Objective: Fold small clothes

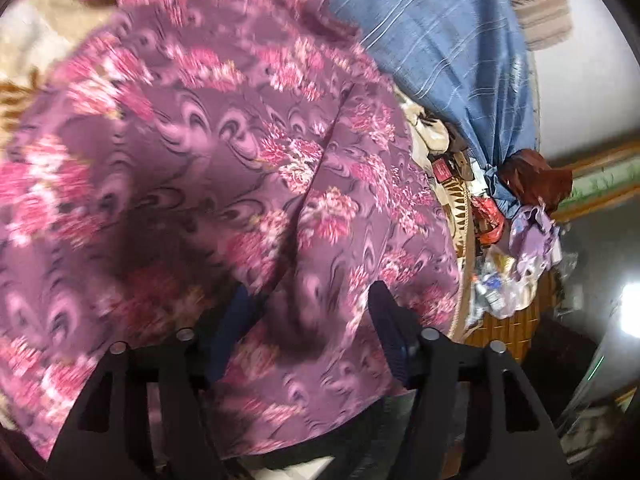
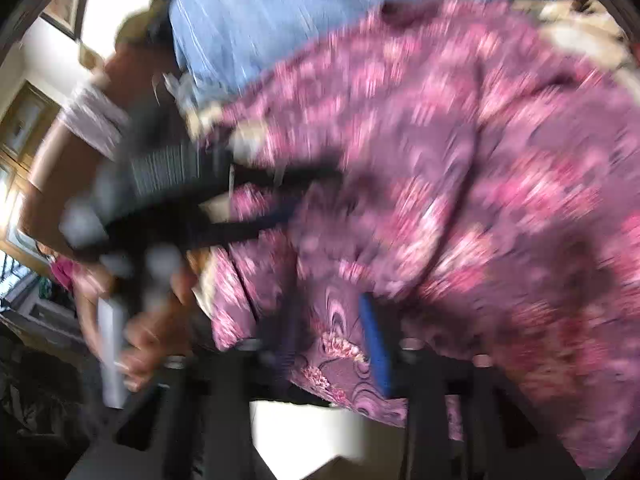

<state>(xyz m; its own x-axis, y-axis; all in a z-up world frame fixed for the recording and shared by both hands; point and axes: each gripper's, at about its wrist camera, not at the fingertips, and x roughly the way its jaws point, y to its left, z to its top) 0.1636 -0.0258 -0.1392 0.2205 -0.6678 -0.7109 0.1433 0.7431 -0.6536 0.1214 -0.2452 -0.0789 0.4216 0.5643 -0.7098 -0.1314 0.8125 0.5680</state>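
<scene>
A purple garment with pink flowers [image 1: 224, 168] lies spread over the bed and fills most of both views. My left gripper [image 1: 312, 312] sits low over it, jaws apart, with a fold of the cloth lying loosely between the dark fingers [image 1: 390, 320]. In the right wrist view the garment [image 2: 460, 184] is blurred. My right gripper [image 2: 332, 344] has its jaws apart too, a bit of cloth hanging between them beside the blue pad [image 2: 376, 344]. The left gripper [image 2: 316, 194] also shows there, held by a hand, reaching onto the garment's left edge.
A blue striped sheet [image 1: 440, 40] lies beyond the garment. A cream and brown blanket [image 1: 36, 44] shows at the left. Clutter of clothes and packets [image 1: 516, 240] sits at the bed's right side. A person's arm and sleeve [image 2: 92, 120] fill the left of the right wrist view.
</scene>
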